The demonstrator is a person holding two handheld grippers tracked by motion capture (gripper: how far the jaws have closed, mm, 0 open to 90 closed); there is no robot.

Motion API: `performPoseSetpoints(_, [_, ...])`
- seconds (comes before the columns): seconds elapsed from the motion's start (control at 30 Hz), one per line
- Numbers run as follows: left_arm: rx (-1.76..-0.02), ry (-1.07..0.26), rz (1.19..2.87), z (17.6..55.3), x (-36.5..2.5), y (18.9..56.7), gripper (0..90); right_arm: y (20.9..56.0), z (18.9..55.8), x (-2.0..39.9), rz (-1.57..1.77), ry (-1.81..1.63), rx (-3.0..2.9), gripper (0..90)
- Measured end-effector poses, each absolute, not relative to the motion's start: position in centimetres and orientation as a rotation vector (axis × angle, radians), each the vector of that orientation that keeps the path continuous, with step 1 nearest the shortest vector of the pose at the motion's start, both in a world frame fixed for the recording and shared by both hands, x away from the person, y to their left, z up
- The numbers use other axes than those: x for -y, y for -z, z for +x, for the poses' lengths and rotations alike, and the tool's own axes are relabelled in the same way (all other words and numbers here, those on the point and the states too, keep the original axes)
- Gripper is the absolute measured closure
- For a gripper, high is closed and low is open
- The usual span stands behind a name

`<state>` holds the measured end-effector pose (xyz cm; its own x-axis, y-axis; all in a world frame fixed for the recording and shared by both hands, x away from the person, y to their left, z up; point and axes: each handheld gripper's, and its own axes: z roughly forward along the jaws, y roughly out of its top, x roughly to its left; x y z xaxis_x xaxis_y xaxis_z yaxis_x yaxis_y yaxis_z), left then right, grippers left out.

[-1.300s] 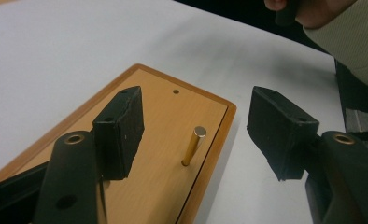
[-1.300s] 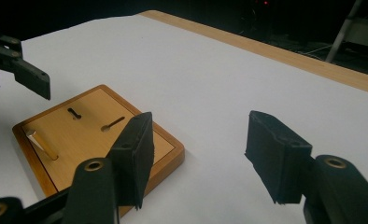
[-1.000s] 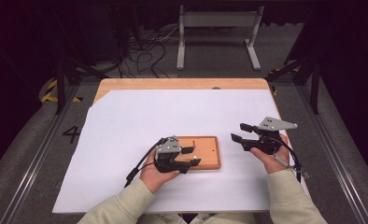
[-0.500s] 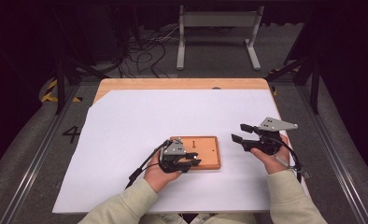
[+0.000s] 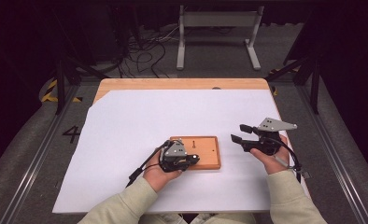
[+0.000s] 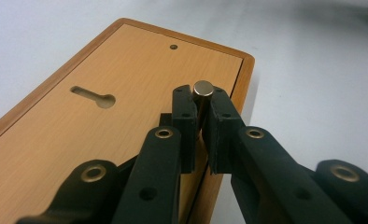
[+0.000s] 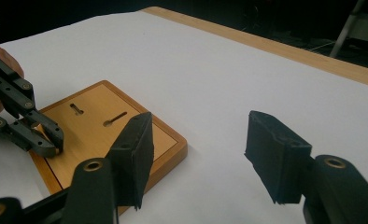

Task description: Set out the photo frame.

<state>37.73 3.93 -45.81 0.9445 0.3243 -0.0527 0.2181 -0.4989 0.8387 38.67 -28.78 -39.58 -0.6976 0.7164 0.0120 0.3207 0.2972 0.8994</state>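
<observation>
The left gripper (image 6: 201,122) has just been closing, and its jaws now clamp one small metal pin (image 6: 203,88) standing at the near edge of the single wooden board (image 5: 205,149). That board lies on the white sheet (image 5: 126,130) near the front edge of the tabletop. The grasp looks made; lifting or moving the pin remains. Two keyhole slots (image 7: 114,118) show in the board. The right gripper (image 7: 198,154) hovers beside the board, jaws apart and empty.
</observation>
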Motion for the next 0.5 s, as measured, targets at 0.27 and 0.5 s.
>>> performPoseSetpoints(0.27, [-0.377,-0.112,2.119,37.98,-3.99,45.76,83.8,39.62,38.67,28.73,0.932,-1.366,-2.18,42.2])
performPoseSetpoints(0.5, [-0.273,-0.233,2.153,37.42,-3.77,45.75,84.2,39.64,38.67,28.78,0.936,-1.363,-2.181,42.2])
